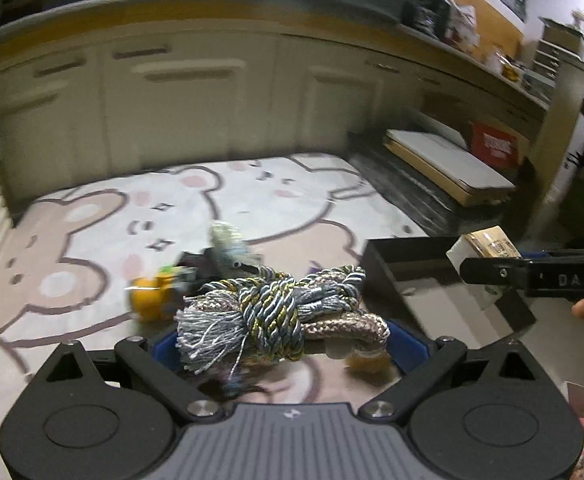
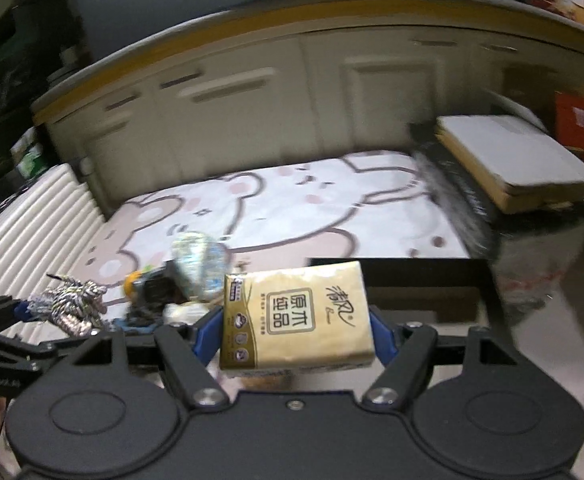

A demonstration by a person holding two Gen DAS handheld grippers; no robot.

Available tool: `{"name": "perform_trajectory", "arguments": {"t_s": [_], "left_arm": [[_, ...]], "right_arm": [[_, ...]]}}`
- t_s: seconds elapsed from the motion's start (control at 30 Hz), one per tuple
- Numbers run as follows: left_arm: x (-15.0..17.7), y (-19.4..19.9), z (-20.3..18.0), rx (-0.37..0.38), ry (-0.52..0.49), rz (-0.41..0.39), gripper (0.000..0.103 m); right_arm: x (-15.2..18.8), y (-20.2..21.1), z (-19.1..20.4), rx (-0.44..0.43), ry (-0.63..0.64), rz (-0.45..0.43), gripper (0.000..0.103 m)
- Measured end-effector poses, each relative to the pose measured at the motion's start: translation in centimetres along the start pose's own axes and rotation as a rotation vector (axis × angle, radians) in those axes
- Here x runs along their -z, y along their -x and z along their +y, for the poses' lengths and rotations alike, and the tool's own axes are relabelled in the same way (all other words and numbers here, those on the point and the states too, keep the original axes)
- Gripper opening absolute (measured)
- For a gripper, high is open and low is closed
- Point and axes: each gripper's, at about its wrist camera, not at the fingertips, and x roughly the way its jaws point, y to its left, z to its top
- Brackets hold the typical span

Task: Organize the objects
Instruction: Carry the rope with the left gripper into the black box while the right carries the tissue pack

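Observation:
My left gripper (image 1: 283,340) is shut on a knotted bundle of grey, gold and beige rope (image 1: 275,308), held above the bear-print mat (image 1: 91,248). My right gripper (image 2: 296,328) is shut on a gold tissue pack (image 2: 296,316), held over the black tray (image 2: 432,280). In the left wrist view the tray (image 1: 412,272) lies to the right, with the right gripper (image 1: 492,272) and the tissue pack (image 1: 488,242) above it. The rope also shows in the right wrist view (image 2: 71,304), in the left gripper (image 2: 19,312). A small pile of objects (image 1: 179,280) lies on the mat beyond the rope.
The pile holds an orange item (image 1: 147,296), a dark item and a shiny crumpled wrapper (image 2: 199,268). Cream cabinets (image 1: 211,100) stand behind the mat. Flat boxes (image 1: 448,164) sit on a low black shelf at right. A ribbed white cushion (image 2: 31,216) lies at left.

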Motion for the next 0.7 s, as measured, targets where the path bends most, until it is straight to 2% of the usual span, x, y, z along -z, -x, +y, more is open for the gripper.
{"name": "perform_trajectory", "arguments": {"t_s": [0.2, 0.37, 0.7], "left_arm": [[-2.3, -2.4, -2.9, 0.075, 0.003, 0.048, 0.099], [-4.6, -4.9, -5.3, 0.144, 0.084, 0.125, 0.099], [-4.5, -9.5, -9.0, 0.276, 0.232, 0.318, 0.099]], "right_arm": [[-0.3, 0.5, -3.8, 0.073, -0.075, -0.005, 0.074], [-0.2, 0.6, -6.3, 0.111, -0.137, 0.002, 0.074], [1.2, 0.1, -9.5, 0.142, -0.220, 0.046, 0.074]]}}
